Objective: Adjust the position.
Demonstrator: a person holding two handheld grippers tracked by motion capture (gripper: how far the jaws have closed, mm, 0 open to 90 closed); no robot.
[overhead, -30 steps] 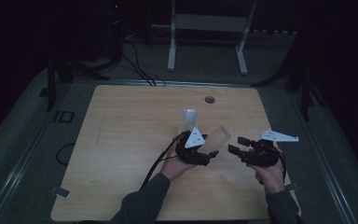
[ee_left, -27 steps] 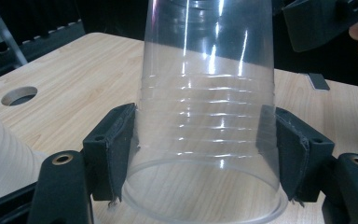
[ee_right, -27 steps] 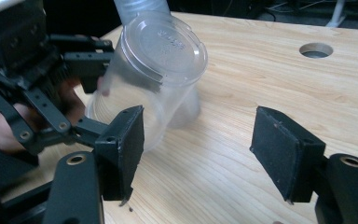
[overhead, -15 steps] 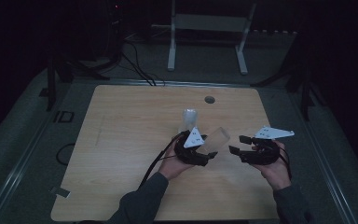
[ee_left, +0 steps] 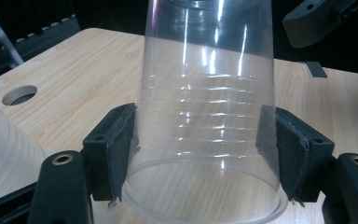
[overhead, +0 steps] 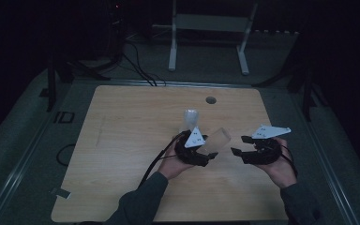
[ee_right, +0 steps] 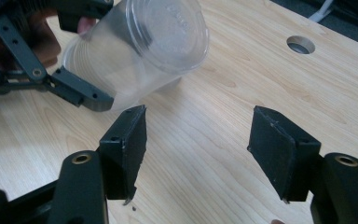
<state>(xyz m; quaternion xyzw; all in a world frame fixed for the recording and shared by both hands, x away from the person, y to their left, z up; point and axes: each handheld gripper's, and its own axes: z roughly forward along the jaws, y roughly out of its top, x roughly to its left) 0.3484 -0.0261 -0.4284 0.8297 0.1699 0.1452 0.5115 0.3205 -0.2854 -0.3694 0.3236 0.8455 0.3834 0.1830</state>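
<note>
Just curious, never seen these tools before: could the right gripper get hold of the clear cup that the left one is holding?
Probably yes. The left gripper is shut on the clear cup near its rim, with the cup's base pointing toward the right gripper. That gripper's jaws are open with only bare table between them and the cup.

The high view looks down from afar; both gripper views sit close, apparently sharing the clear cup [ee_left: 205, 116].

Dim room: light wooden table [overhead: 122, 122] with round hole [overhead: 211, 100] far side, grey floor [overhead: 18, 117], white metal frame [overhead: 211, 28] behind, black cables [overhead: 136, 65] far left.
</note>
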